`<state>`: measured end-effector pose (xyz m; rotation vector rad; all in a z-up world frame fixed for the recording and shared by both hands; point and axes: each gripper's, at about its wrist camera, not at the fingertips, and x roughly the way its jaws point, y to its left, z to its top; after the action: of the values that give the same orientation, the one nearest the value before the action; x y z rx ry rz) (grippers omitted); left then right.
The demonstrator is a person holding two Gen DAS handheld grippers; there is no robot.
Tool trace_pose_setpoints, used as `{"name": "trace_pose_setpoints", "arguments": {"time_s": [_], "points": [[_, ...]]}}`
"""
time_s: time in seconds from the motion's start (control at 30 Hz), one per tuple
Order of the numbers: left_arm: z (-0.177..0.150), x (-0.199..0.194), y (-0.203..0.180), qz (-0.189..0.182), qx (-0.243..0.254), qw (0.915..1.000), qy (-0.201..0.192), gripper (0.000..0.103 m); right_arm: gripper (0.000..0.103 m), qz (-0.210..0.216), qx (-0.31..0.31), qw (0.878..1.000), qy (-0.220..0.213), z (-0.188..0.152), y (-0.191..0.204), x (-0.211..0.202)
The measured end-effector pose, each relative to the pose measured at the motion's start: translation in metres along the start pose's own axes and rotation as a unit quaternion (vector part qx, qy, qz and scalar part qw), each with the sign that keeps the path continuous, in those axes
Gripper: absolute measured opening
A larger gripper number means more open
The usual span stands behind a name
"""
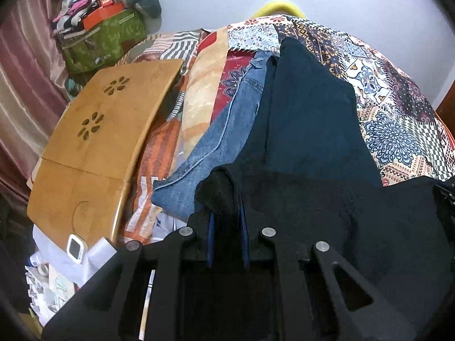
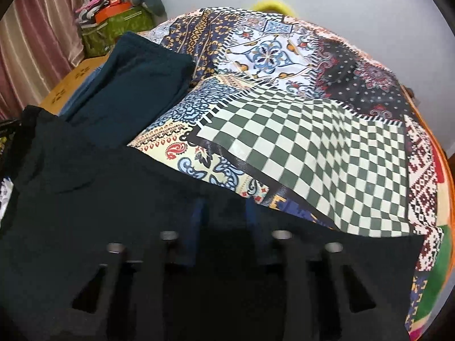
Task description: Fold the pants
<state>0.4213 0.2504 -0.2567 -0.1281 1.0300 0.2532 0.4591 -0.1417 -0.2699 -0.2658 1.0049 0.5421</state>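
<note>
Dark teal pants lie lengthwise on a patchwork bedspread, legs stretching away from me. My left gripper is shut on one near corner of the pants, with a fold of dark cloth pinched between its blue pads. My right gripper is shut on the other near corner of the pants; the dark cloth covers its fingertips. The near edge of the pants hangs lifted between both grippers. The far leg ends lie flat on the bedspread.
Blue jeans lie beside the pants on the left. A wooden lap table stands further left. A green bag piled with items sits by the curtain at the far left. A white wall is behind the bed.
</note>
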Motion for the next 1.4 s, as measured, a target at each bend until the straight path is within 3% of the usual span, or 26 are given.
{"name": "trace_pose_setpoints", "arguments": {"time_s": [0.1, 0.4, 0.73, 0.93, 1.13, 1.3, 1.4], "points": [[-0.001, -0.009, -0.001, -0.003, 0.002, 1.0000, -0.009, 0.014, 0.005, -0.009, -0.008, 1.000, -0.006, -0.003, 0.008, -0.006], [-0.014, -0.101, 0.014, -0.033, 0.007, 0.9975, -0.063, 0.012, 0.004, -0.021, 0.012, 0.996, -0.085, -0.007, 0.017, -0.098], [-0.081, -0.172, 0.041, -0.042, 0.005, 0.9967, -0.069, 0.012, 0.004, -0.008, -0.010, 0.993, -0.113, -0.061, 0.060, -0.189], [-0.121, -0.182, 0.065, -0.048, -0.015, 0.9975, -0.050, 0.012, 0.004, 0.018, -0.020, 0.995, -0.099, -0.111, 0.101, -0.206], [-0.164, -0.171, 0.082, -0.034, -0.022, 0.9991, -0.016, 0.012, 0.004, 0.035, -0.003, 0.997, -0.073, -0.160, 0.128, -0.195], [-0.203, -0.142, 0.089, -0.021, -0.034, 0.9986, 0.034, 0.012, 0.004, 0.043, 0.036, 0.997, -0.059, -0.187, 0.130, -0.182], [-0.219, -0.127, 0.090, 0.006, -0.024, 0.9979, 0.060, 0.006, 0.004, 0.055, 0.060, 0.995, -0.059, -0.195, 0.124, -0.183]]}}
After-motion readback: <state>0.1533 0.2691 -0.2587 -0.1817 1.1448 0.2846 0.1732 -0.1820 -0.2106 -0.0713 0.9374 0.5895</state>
